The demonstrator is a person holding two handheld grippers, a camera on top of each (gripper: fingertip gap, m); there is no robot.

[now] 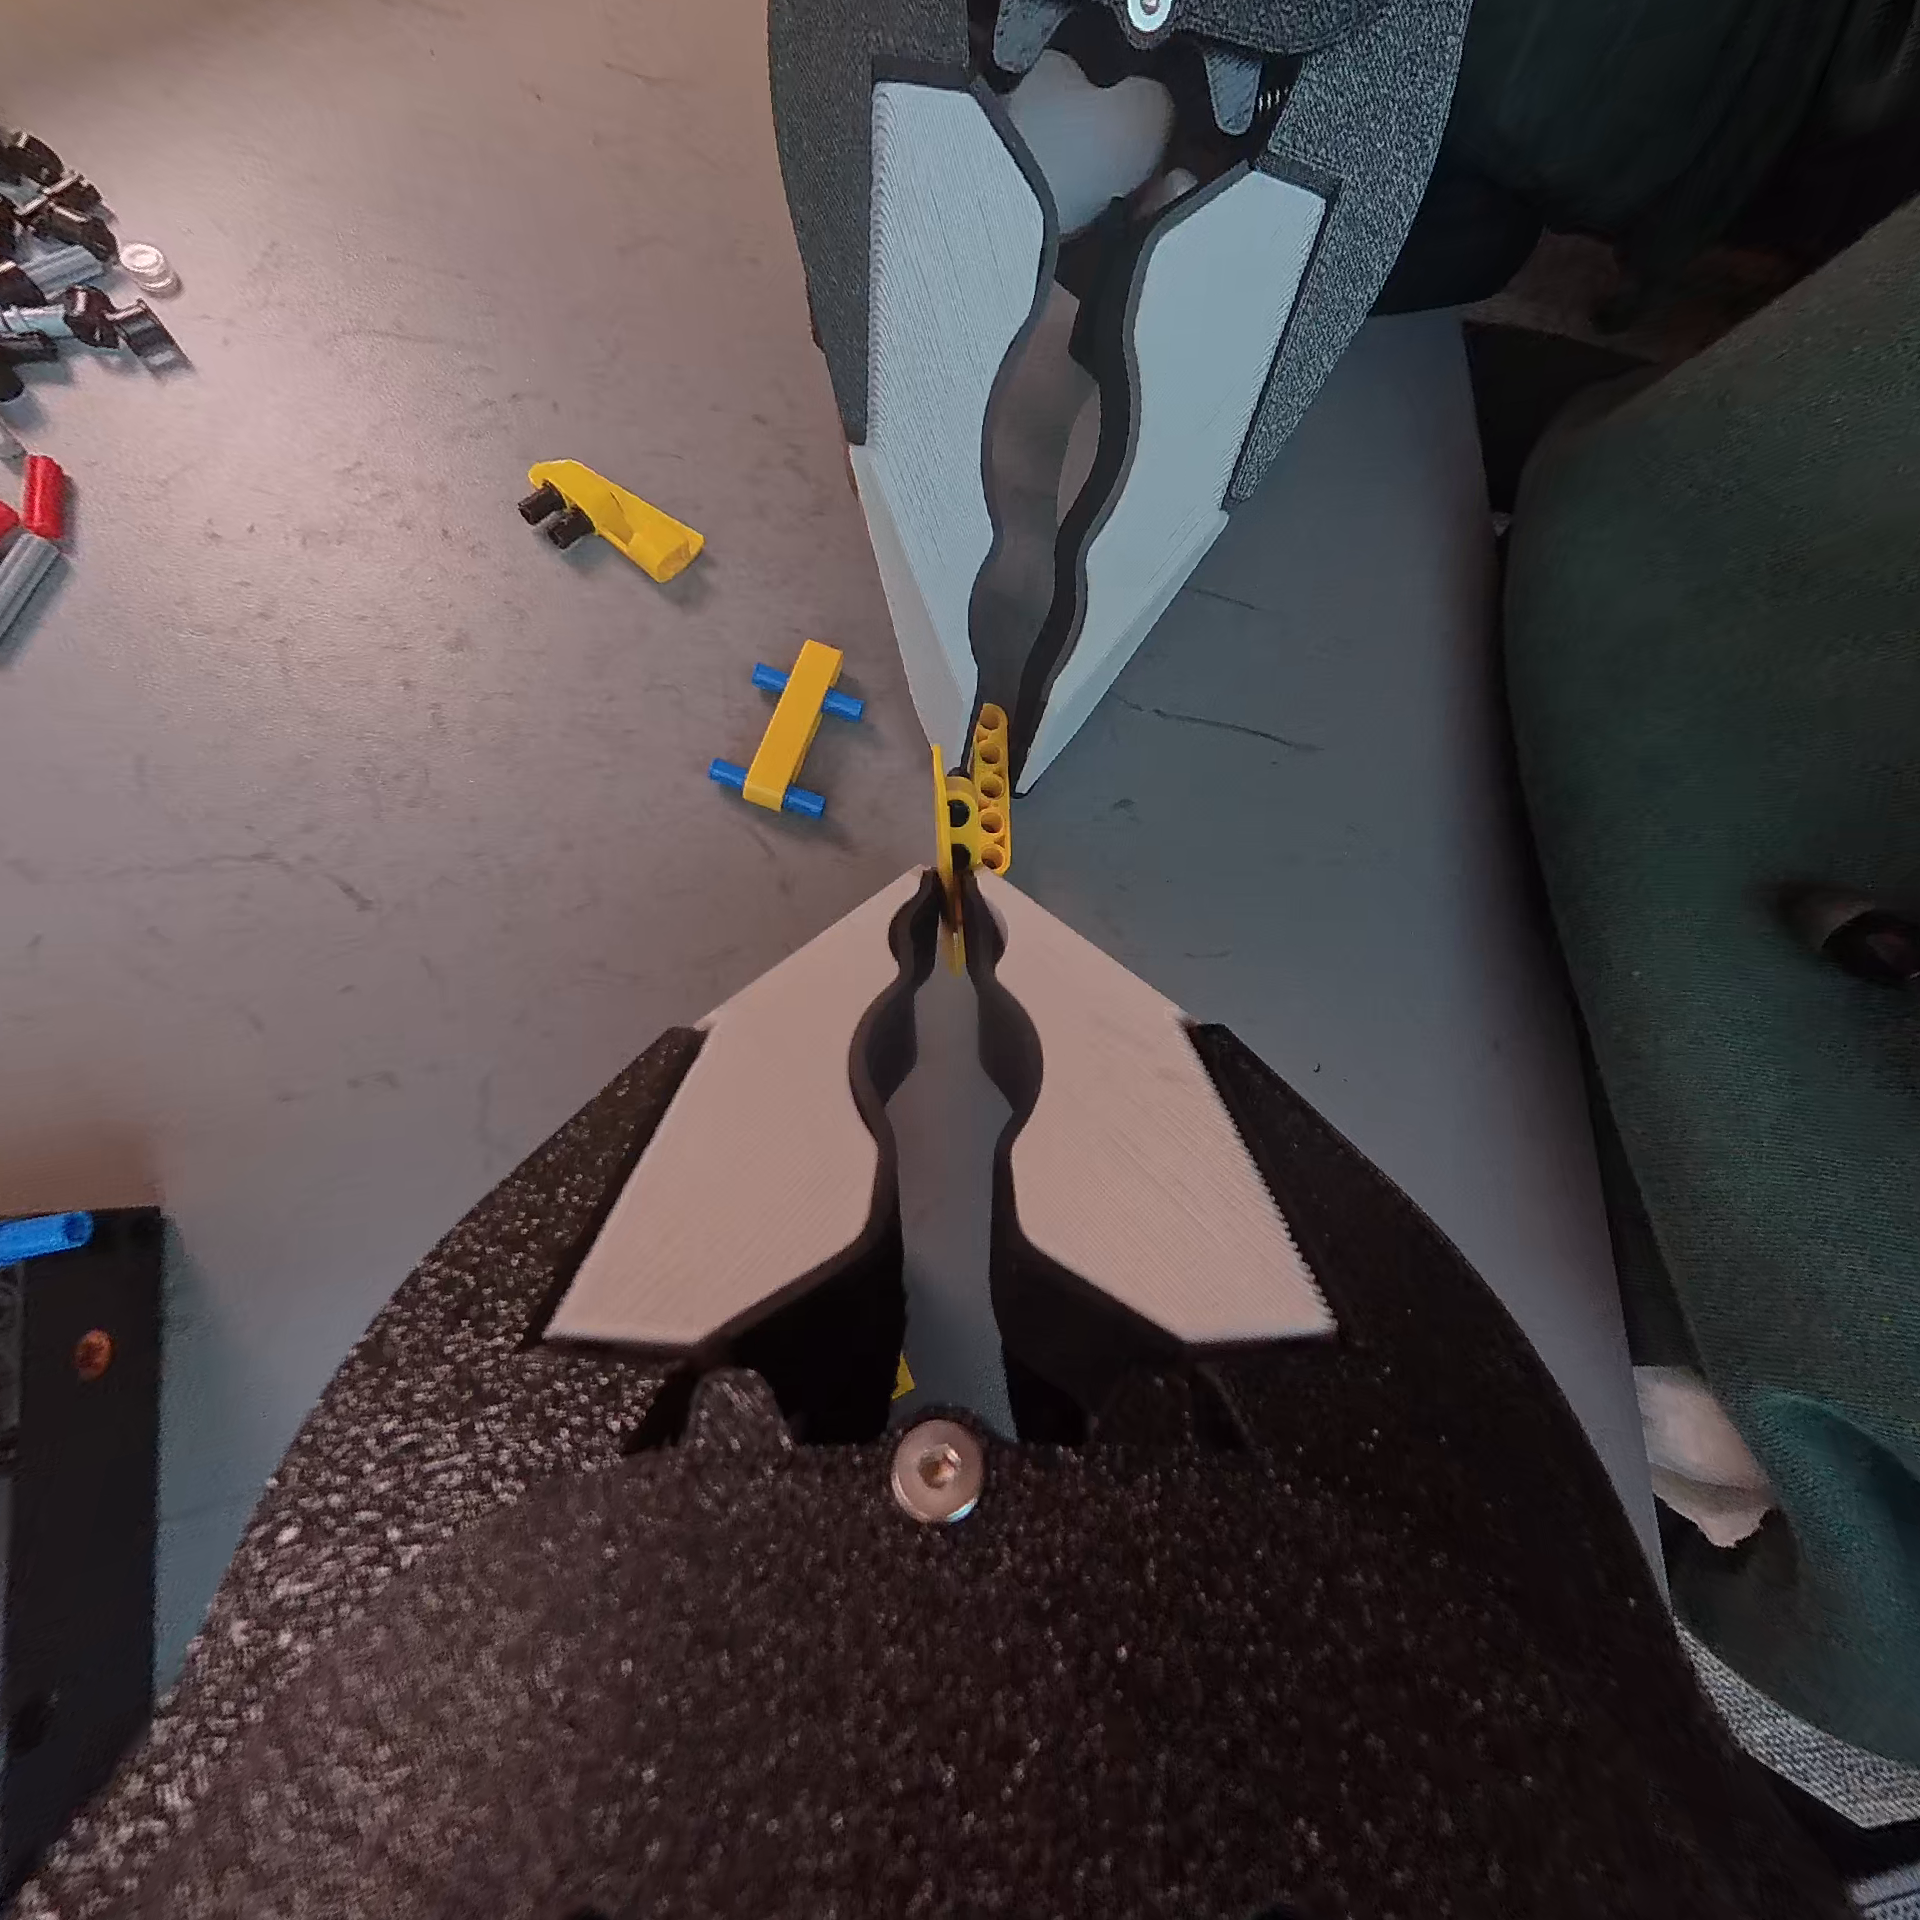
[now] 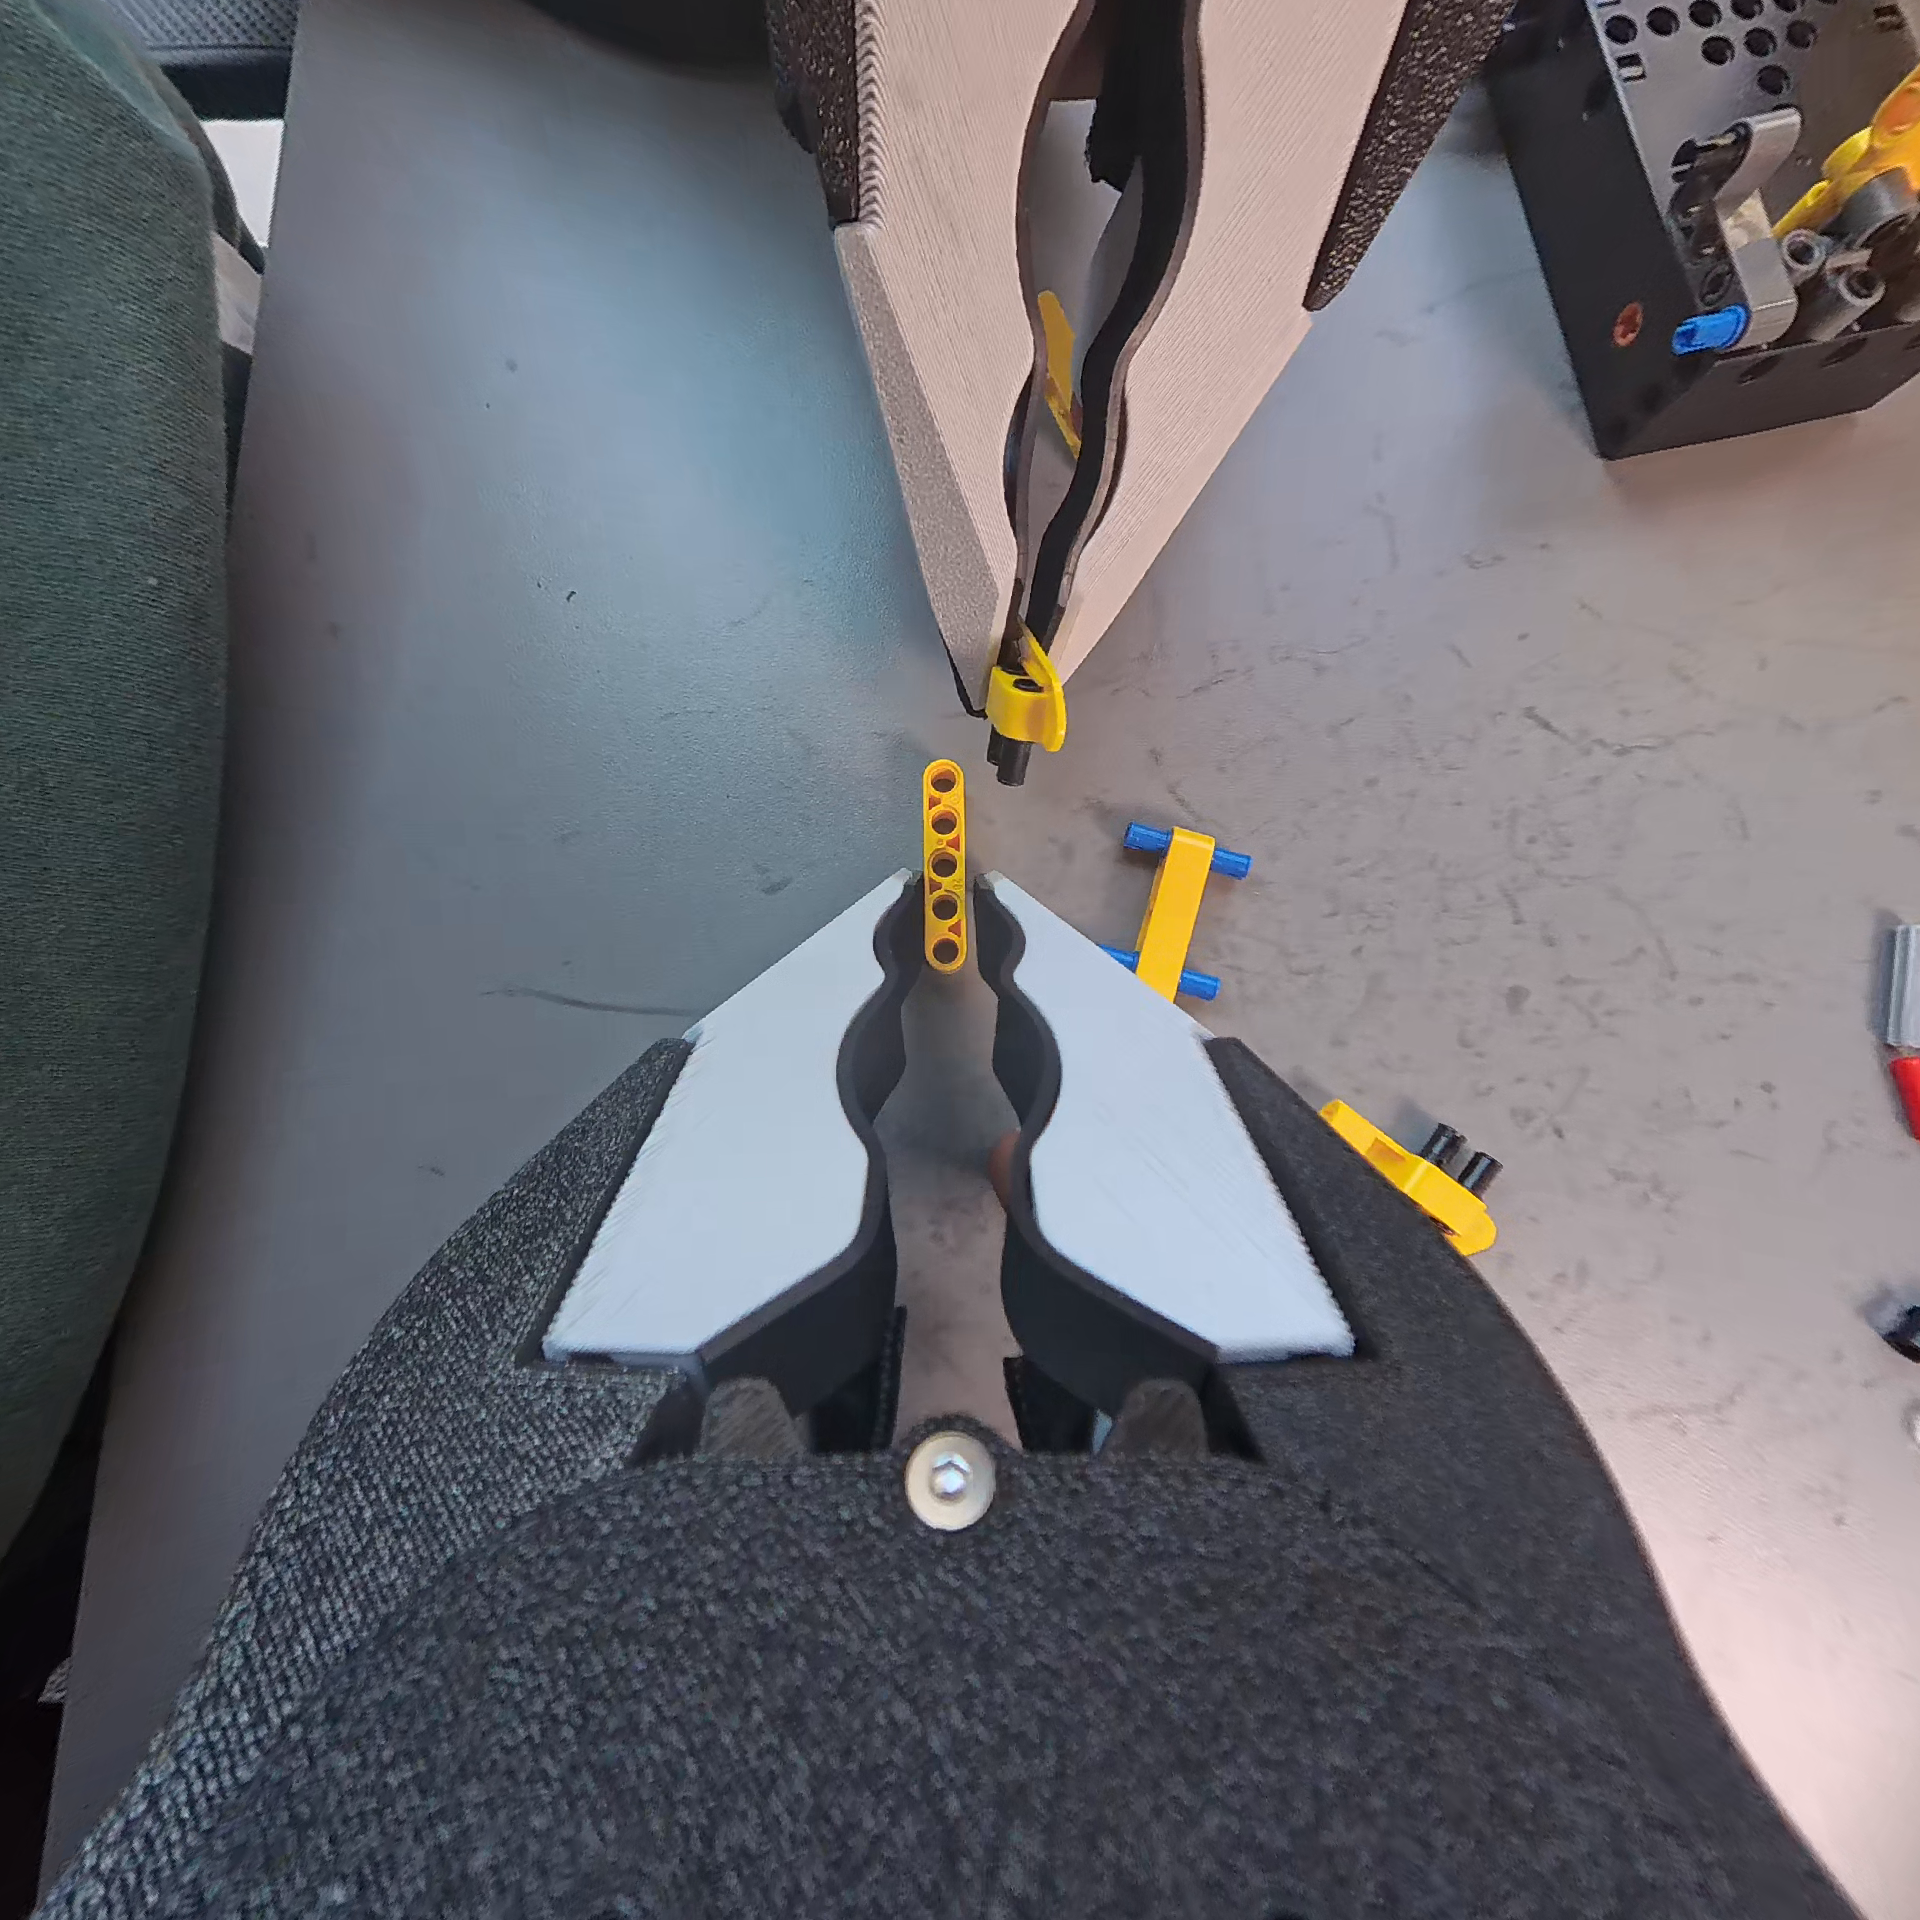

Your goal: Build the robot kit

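Observation:
My right gripper [image 2: 943, 883] is shut on a yellow beam [image 2: 943, 821] with a row of holes and holds it above the grey table [image 2: 582, 520]. My left gripper [image 2: 1013, 675] faces it from the far side, shut on a small yellow curved piece [image 2: 1023, 701] with black pins sticking out. The pins sit just beside the beam's free end. In the left wrist view, my left gripper [image 1: 951, 883] holds the curved piece [image 1: 948, 810] edge-on against the beam [image 1: 994, 774], which hangs from the right gripper [image 1: 997, 748].
A yellow beam with blue pins [image 1: 795, 738] and a second yellow curved piece with black pins [image 1: 613, 520] lie on the table. Loose black, grey and red parts [image 1: 62, 270] lie at far left. A black box [image 2: 1714, 208] holds more parts. A green chair [image 1: 1714, 935] borders the table edge. The grippers are tip to tip, or close to it.

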